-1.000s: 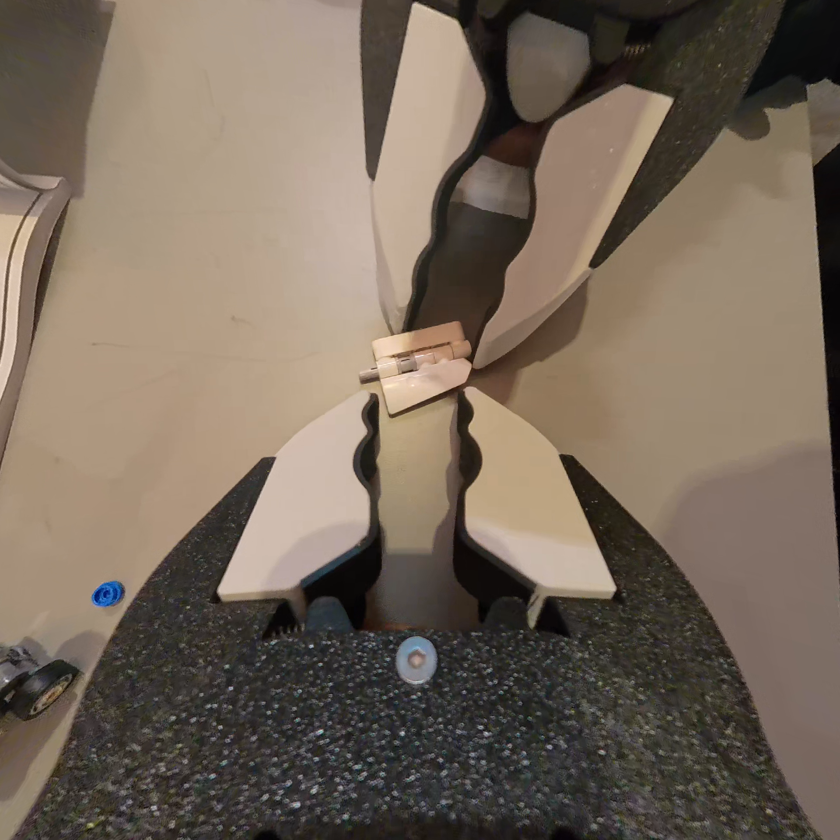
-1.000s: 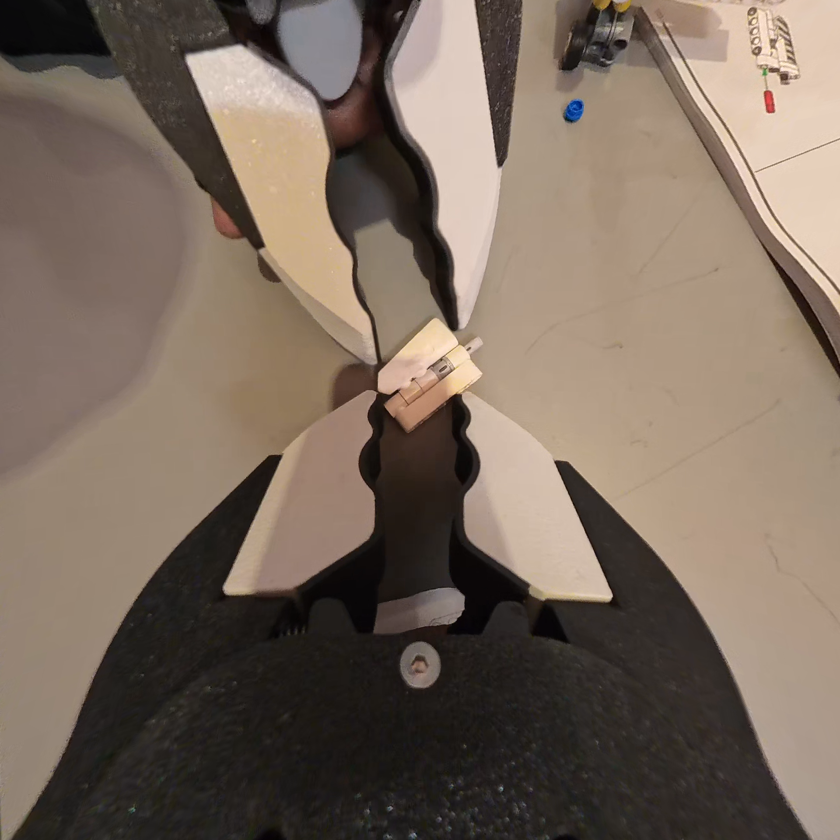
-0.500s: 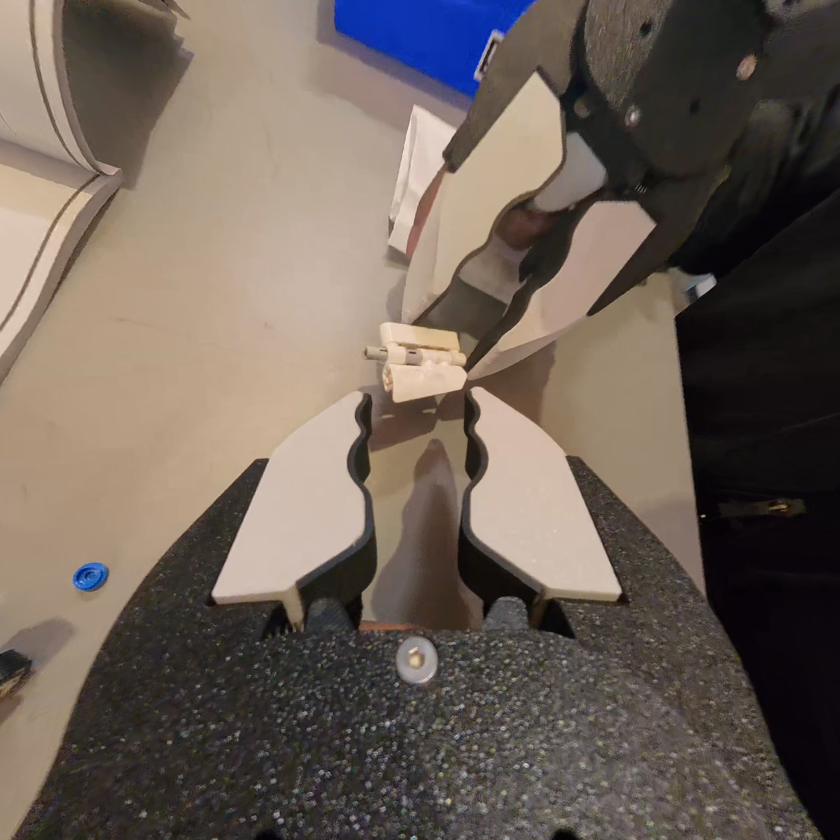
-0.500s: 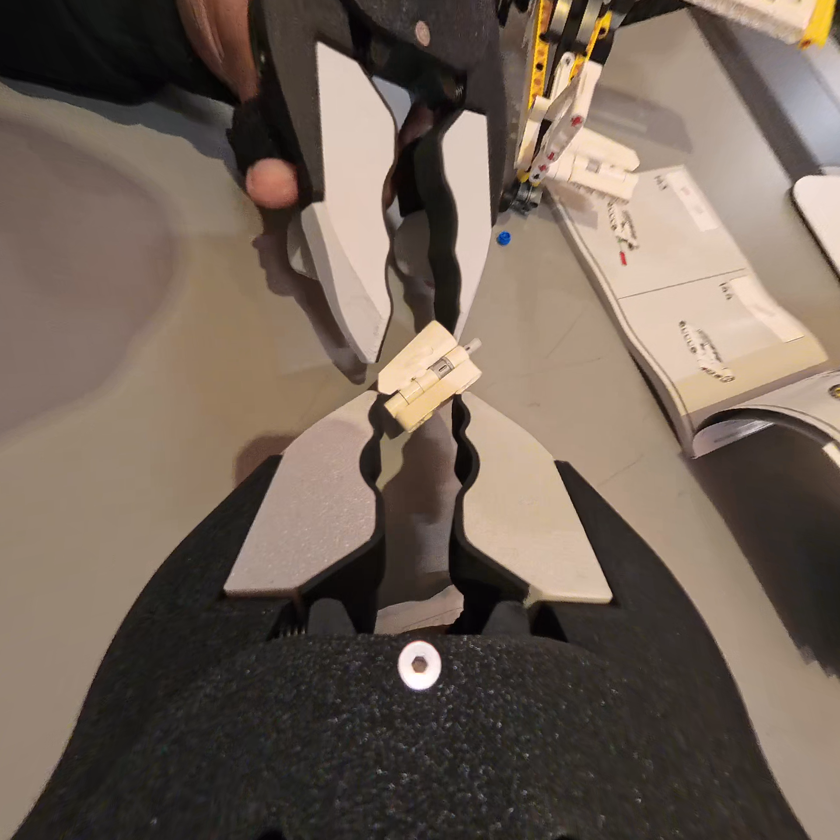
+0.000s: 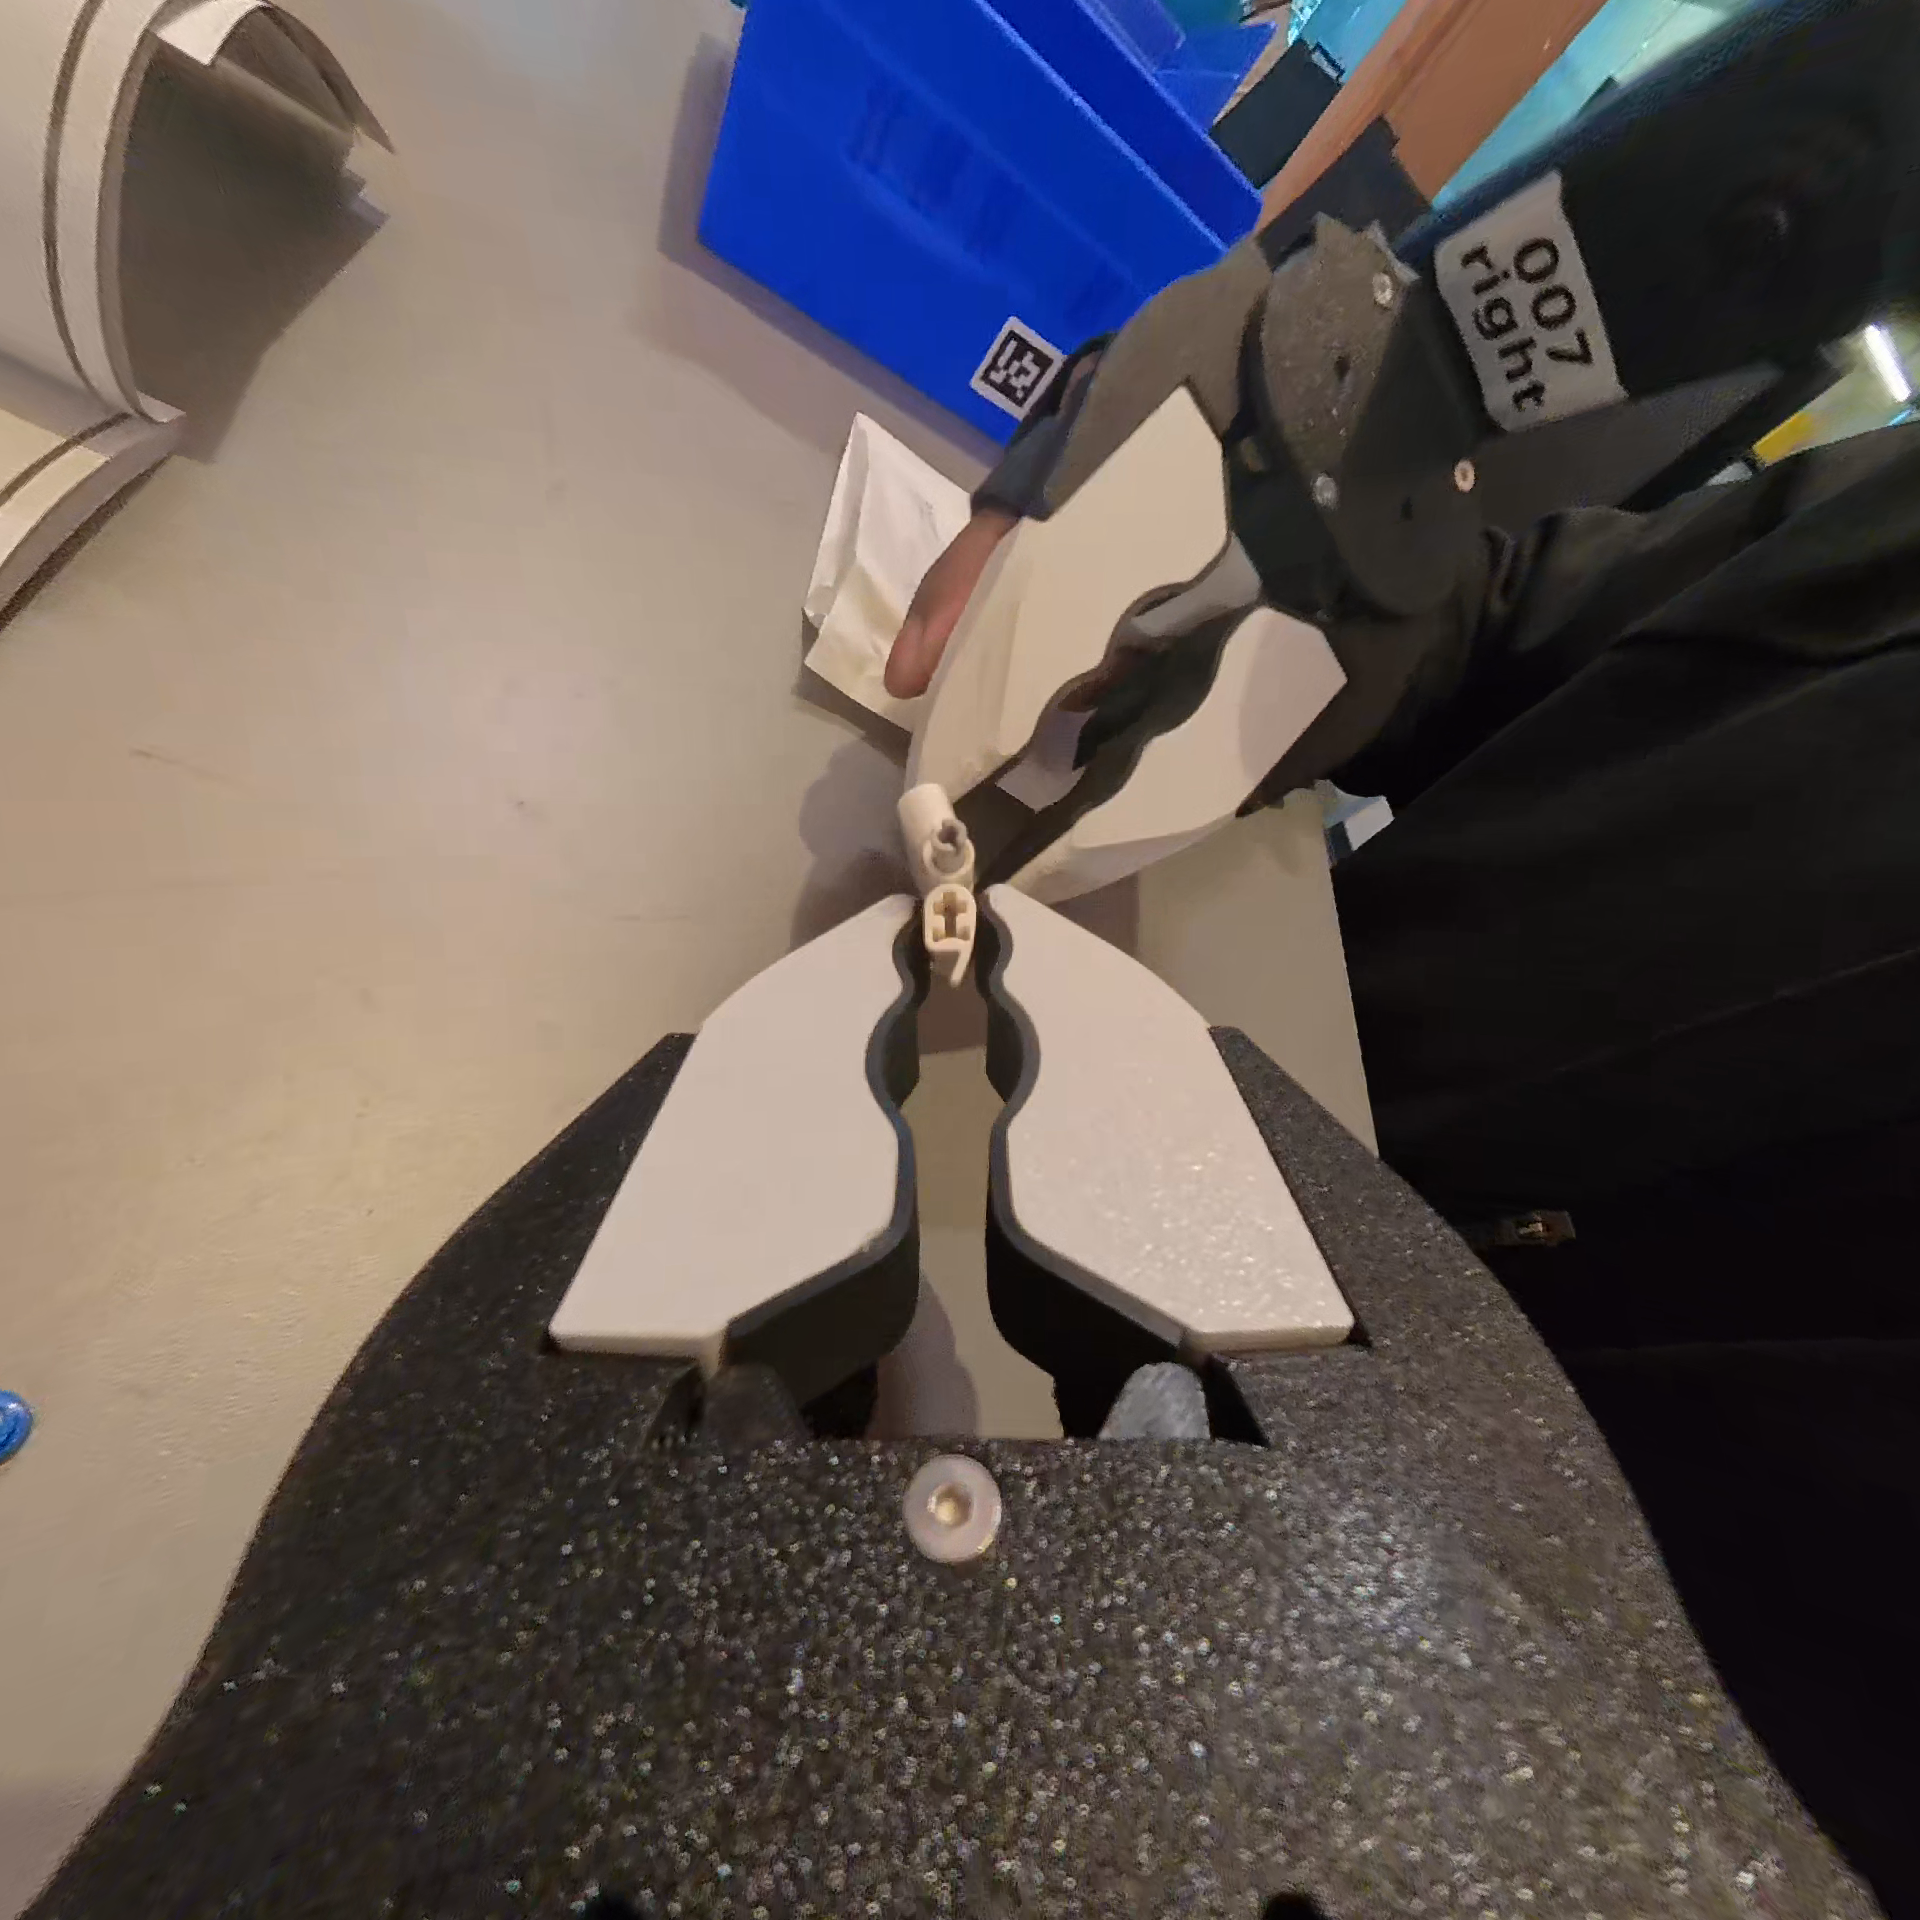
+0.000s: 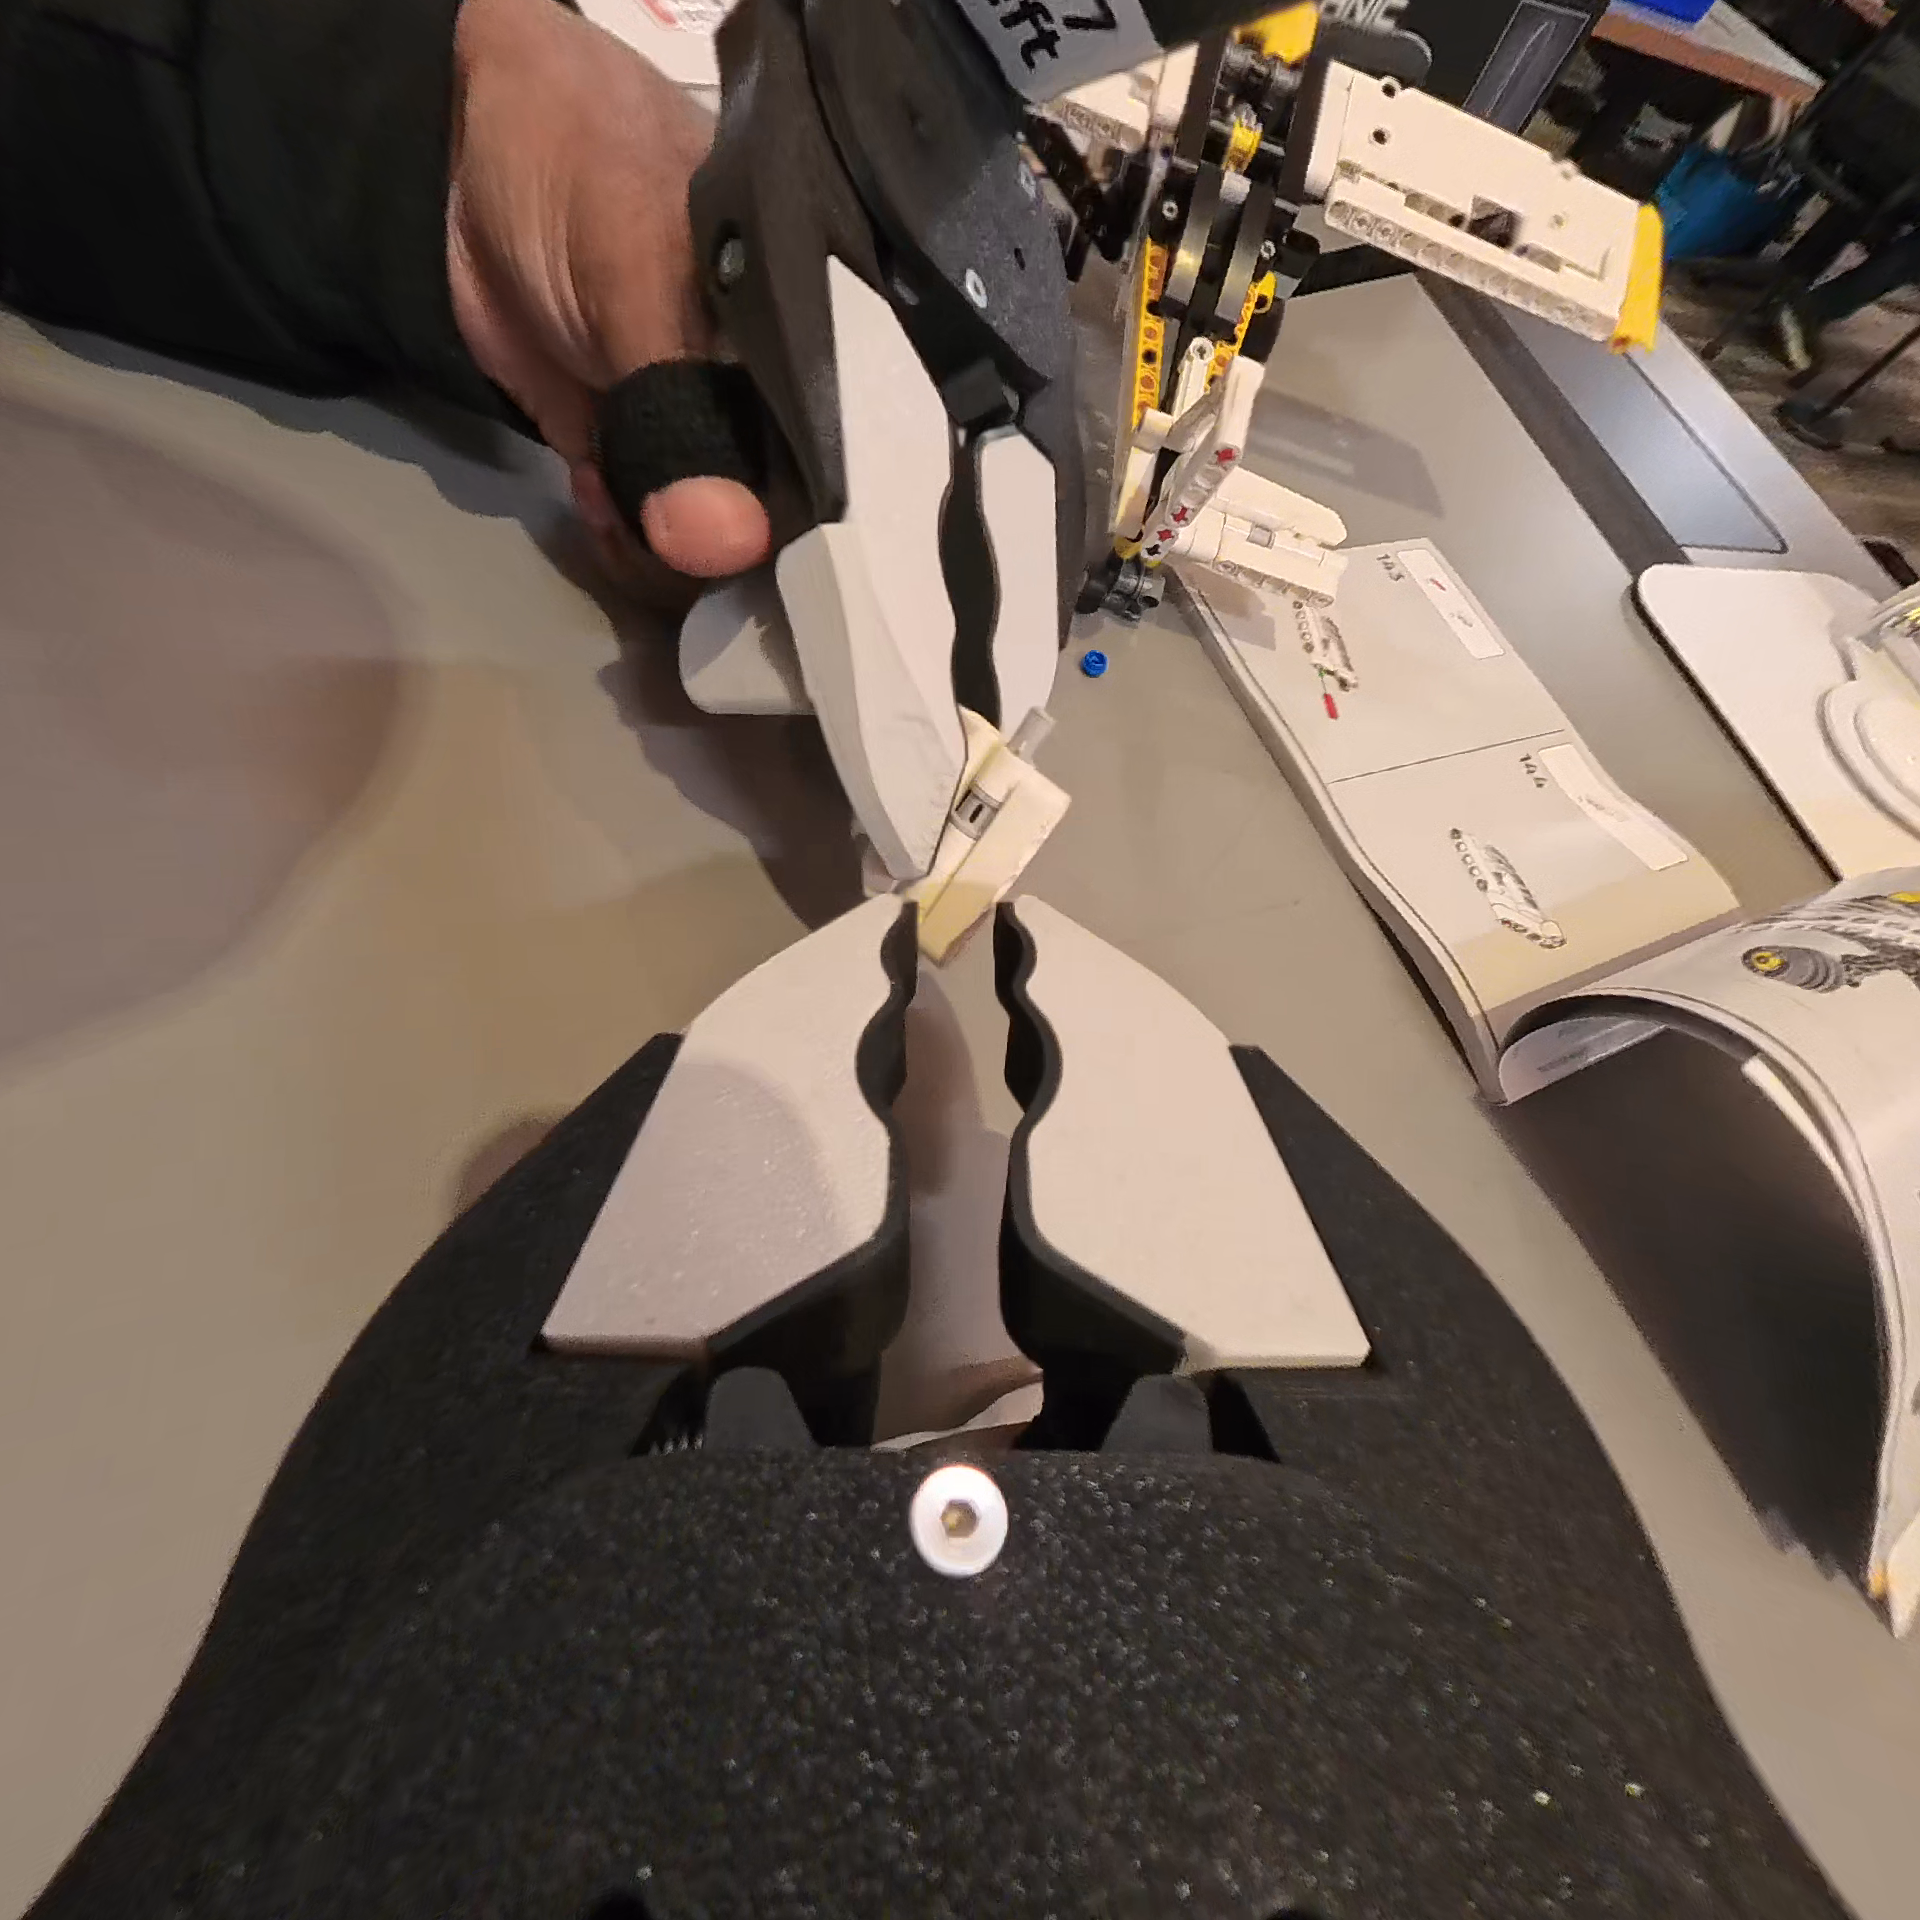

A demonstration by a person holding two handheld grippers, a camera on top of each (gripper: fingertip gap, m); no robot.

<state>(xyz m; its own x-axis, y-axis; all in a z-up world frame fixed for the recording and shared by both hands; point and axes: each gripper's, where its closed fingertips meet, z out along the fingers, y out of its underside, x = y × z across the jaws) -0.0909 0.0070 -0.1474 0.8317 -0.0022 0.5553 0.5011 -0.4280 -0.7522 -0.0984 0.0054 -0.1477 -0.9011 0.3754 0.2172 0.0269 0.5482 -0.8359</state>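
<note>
Above tabletop (image 6: 312,935), clear of surface: small white brick assembly (image 5: 945,883) between both grippers. Left gripper (image 5: 948,914) clamps lower piece, pads pressing. Right gripper (image 6: 951,925) closed on opposite end, seemingly gripping; contact partly hidden. Instruction booklet (image 6: 1455,810) nearby.

You have open tabletop (image 6: 260,831) across the left of the right wrist view. On its right, an open booklet (image 6: 1455,810) and a yellow-and-white brick model (image 6: 1226,343) block passage. In the left wrist view, a blue bin (image 5: 935,208) closes the top centre.
</note>
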